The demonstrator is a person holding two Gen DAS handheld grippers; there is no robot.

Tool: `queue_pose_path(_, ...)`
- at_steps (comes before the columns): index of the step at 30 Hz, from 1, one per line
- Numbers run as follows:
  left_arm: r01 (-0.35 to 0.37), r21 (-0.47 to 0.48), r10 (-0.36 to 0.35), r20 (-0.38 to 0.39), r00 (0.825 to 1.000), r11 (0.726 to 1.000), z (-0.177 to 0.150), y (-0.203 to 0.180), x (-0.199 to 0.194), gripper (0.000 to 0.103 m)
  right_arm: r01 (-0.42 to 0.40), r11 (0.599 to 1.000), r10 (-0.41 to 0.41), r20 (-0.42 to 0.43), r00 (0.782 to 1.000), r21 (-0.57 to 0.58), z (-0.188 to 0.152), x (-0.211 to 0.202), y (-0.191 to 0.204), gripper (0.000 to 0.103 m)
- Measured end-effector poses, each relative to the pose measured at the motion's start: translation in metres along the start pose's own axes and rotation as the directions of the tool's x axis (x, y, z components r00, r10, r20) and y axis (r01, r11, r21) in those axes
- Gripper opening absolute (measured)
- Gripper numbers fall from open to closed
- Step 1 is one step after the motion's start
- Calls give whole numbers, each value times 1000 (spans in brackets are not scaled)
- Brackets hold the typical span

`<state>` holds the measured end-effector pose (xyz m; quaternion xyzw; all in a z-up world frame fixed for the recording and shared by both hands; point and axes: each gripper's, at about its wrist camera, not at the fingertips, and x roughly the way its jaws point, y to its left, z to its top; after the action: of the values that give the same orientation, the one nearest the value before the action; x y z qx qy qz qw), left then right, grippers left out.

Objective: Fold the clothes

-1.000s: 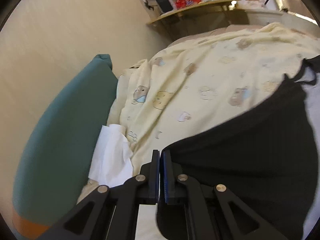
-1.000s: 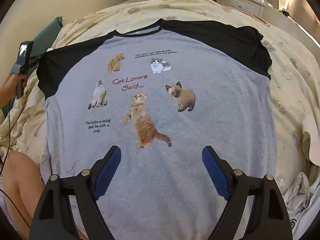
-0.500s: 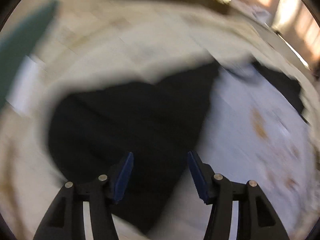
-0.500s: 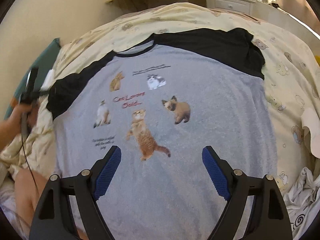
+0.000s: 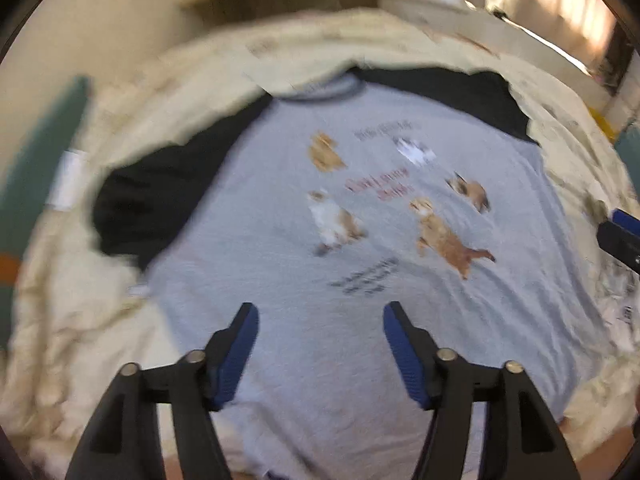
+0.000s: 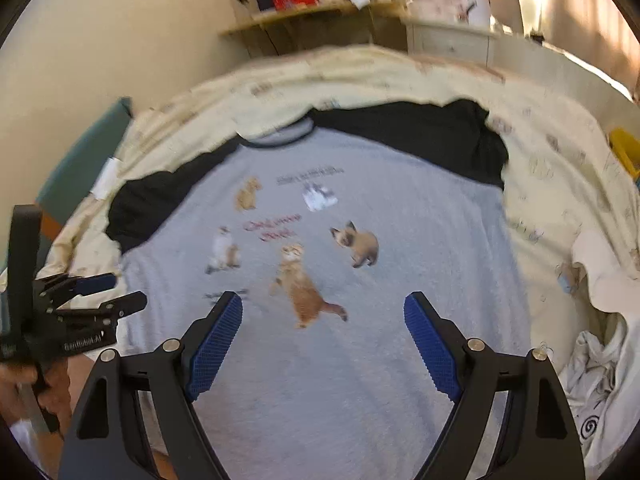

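Note:
A grey T-shirt (image 5: pixel 360 288) with black sleeves and cat prints lies spread flat, front up, on the cream bedspread (image 5: pixel 72 320); it also shows in the right wrist view (image 6: pixel 360 360). My left gripper (image 5: pixel 320 316) is open and empty above the shirt's lower left part. My right gripper (image 6: pixel 323 308) is open and empty above the shirt's lower middle. The left gripper also shows in the right wrist view (image 6: pixel 108 292) at the left edge. The right gripper's tip shows at the right edge of the left wrist view (image 5: pixel 620 232).
A green headboard cushion (image 6: pixel 80 168) lies at the far left by the wall. A wooden shelf (image 6: pixel 304 24) and a white dresser (image 6: pixel 452 40) stand behind the bed. Crumpled white clothes (image 6: pixel 592 380) lie at the right. A yellow object (image 6: pixel 624 148) sits at the far right.
My left gripper let go of the black sleeve, opened, and pulled back over the shirt's lower part. My right gripper stayed open and drew back a little.

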<state>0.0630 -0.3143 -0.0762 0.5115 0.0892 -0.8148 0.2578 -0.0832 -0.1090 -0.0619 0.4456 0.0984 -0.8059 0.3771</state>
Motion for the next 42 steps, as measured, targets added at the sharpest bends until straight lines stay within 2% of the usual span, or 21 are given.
queue_pose_path(3, -43, -37, 46, 86, 995, 998, -13, -6, -36, 81, 21, 1000, -20, 34, 999, -17, -17, -24, 16, 87)
queue_pose_path(5, -31, -65, 37, 102, 994, 997, -21, -10, -50, 81, 34, 998, -31, 62, 998, -50, -31, -39, 28, 88)
queue_pose_path(6, -5, -75, 12, 99, 995, 997, -25, -12, -56, 81, 40, 997, -35, 74, 997, -62, -38, -46, 32, 92)
queue_pose_path(7, 9, -80, -2, 93, 996, 997, -28, -15, -60, 81, 49, 997, -43, 89, 995, -64, -42, -52, 33, 102)
queue_pose_path(8, 11, -81, -3, 92, 996, 997, -32, -18, -62, 81, 61, 996, -54, 106, 993, -61, -47, -58, 34, 103)
queue_pose_path(13, -20, -64, 27, 109, 994, 998, -43, -32, -75, 81, 56, 998, -54, 215, 975, -1, -54, -87, 24, 103)
queue_pose_path(17, -34, -69, 43, 130, 991, 997, -43, -36, -102, 81, 32, 998, -42, 241, 970, 45, -51, -110, 20, 103)
queue_pose_path(20, -14, -65, 23, 143, 989, 998, -39, -40, -126, 81, 13, 997, -34, 261, 965, 79, -48, -127, 17, 103)
queue_pose_path(23, 3, -39, 4, 189, 982, 999, -30, -50, -158, 81, 74, 995, -90, 275, 957, 68, -45, -159, 21, 103)
queue_pose_path(29, 68, -44, -56, 224, 973, 997, -18, -80, -208, 81, 138, 990, -142, 250, 958, 34, -24, -210, 11, 103)
queue_pose_path(32, 53, -29, -46, 217, 975, 998, -11, -98, -217, 81, 203, 979, -204, 202, 958, 27, -5, -216, 2, 103)
queue_pose_path(36, 29, -43, -21, 175, 984, 999, -2, -107, -213, 81, 183, 983, -186, 150, 971, 34, 11, -213, -10, 103)
queue_pose_path(40, -12, -23, 16, 198, 980, 1000, -1, -115, -213, 81, 178, 984, -177, 144, 974, 1, 12, -205, -13, 103)
queue_pose_path(42, -16, -34, 22, 182, 983, 999, -1, -116, -209, 81, 157, 988, -156, 144, 977, 5, 8, -201, -16, 103)
